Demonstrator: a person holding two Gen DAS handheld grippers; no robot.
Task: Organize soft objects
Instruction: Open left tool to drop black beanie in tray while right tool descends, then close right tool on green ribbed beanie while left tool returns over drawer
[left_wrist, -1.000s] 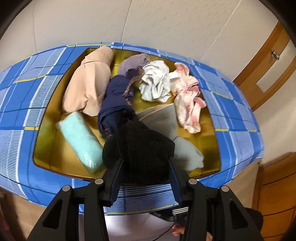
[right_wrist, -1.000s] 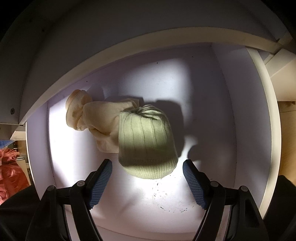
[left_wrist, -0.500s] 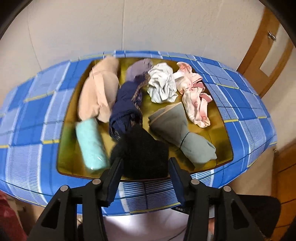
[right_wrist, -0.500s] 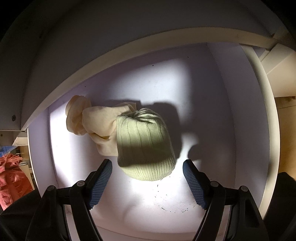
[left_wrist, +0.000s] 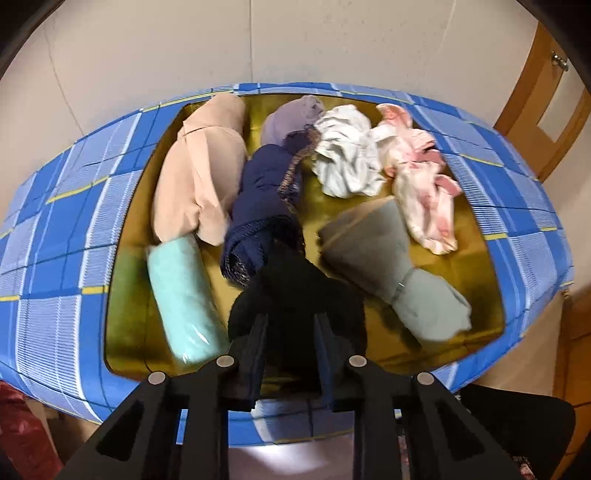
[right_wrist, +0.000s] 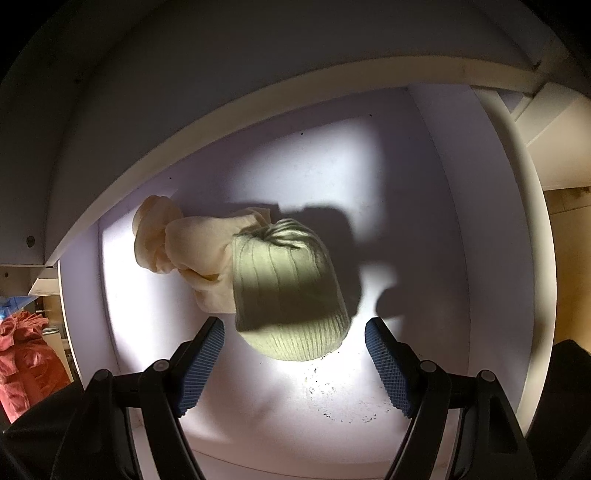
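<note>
A blue checked cloth (left_wrist: 66, 258) carries a gold tray (left_wrist: 476, 295) of rolled garments. At its near edge the left gripper (left_wrist: 290, 332) is clamped on a black knit piece (left_wrist: 295, 291). The right gripper (right_wrist: 293, 354) gapes wide — empty — over a green ribbed beanie (right_wrist: 288, 288) in a white drawer (right_wrist: 424, 221).

Black knit item (left_wrist: 295, 295): near part hidden between left gripper (left_wrist: 290, 350) fingers. Beside it, teal roll (left_wrist: 181, 295) and grey cloth (left_wrist: 388, 266) motion-blurred. Cream cloth (right_wrist: 192, 254) partly hidden under green beanie (right_wrist: 288, 295). Red fabric (right_wrist: 22, 365) cut off left.
</note>
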